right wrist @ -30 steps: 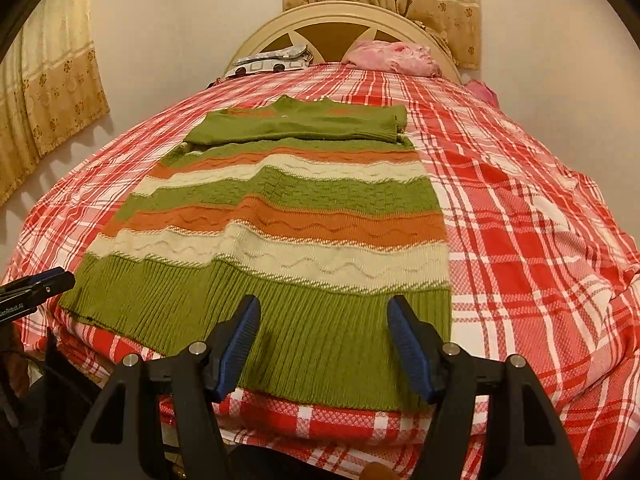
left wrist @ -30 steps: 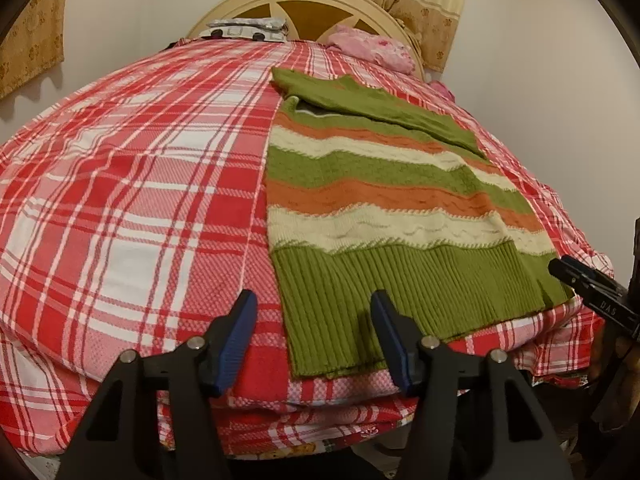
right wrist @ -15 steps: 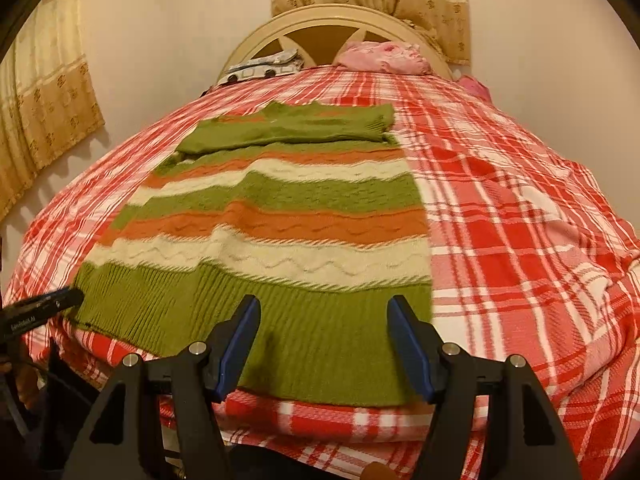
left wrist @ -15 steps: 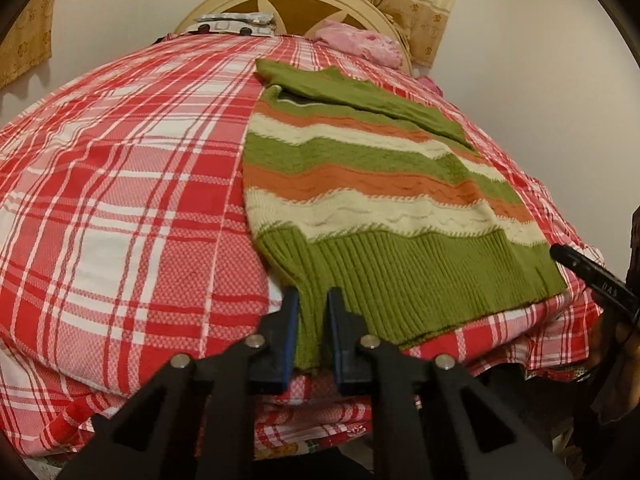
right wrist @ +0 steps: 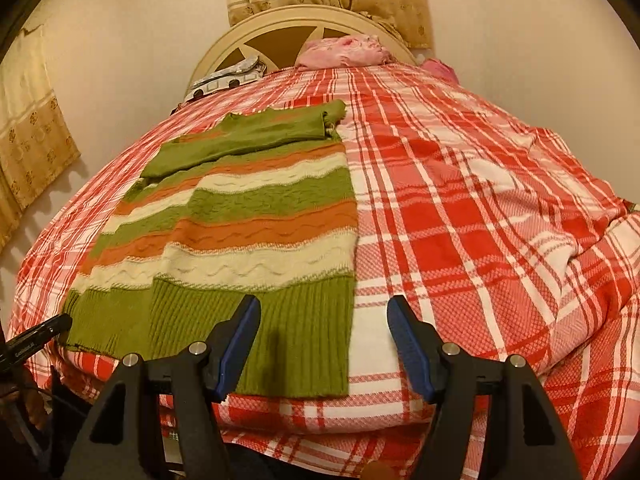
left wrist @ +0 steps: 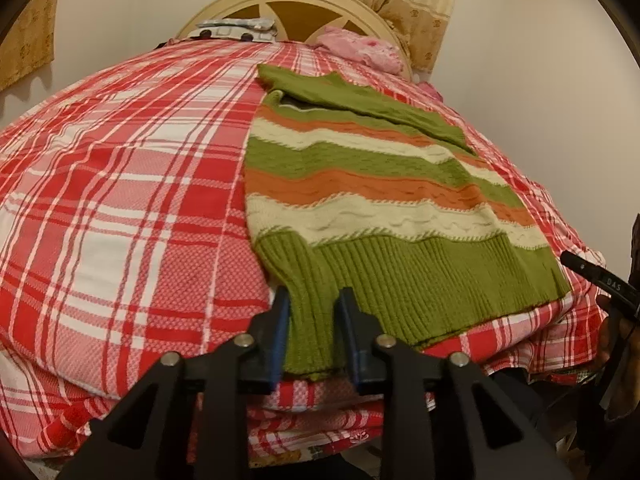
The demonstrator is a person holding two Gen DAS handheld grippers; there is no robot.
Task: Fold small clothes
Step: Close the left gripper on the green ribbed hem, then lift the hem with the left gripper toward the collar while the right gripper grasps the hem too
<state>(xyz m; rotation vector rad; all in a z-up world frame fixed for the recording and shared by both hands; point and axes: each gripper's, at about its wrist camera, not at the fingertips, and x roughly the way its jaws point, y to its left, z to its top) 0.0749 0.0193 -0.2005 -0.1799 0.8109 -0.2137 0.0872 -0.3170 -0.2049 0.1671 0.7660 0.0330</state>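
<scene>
- A bed [right wrist: 480,208] is covered by a red and white checked sheet
- A striped sweater [right wrist: 248,216] is spread flat on it
- A pink pillow [right wrist: 344,50] is set at the headboard [right wrist: 256,30]

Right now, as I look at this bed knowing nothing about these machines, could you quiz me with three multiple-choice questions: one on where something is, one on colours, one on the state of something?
1. Where does the striped sweater lie?
A. On the plaid bedspread
B. On the floor
C. Over a chair

2. How many colours make up its stripes?
A. Two
B. Three
C. Five

3. How is the right tool set?
A. Shut on a sock
B. Shut on a hanger
C. Open, gripping nothing

Answers:
1. A, since the sweater is spread flat on the red and white plaid.
2. B, since the bands are green, orange and cream.
3. C, since its two blue pads stand wide apart above the sweater's hem corner.
</scene>
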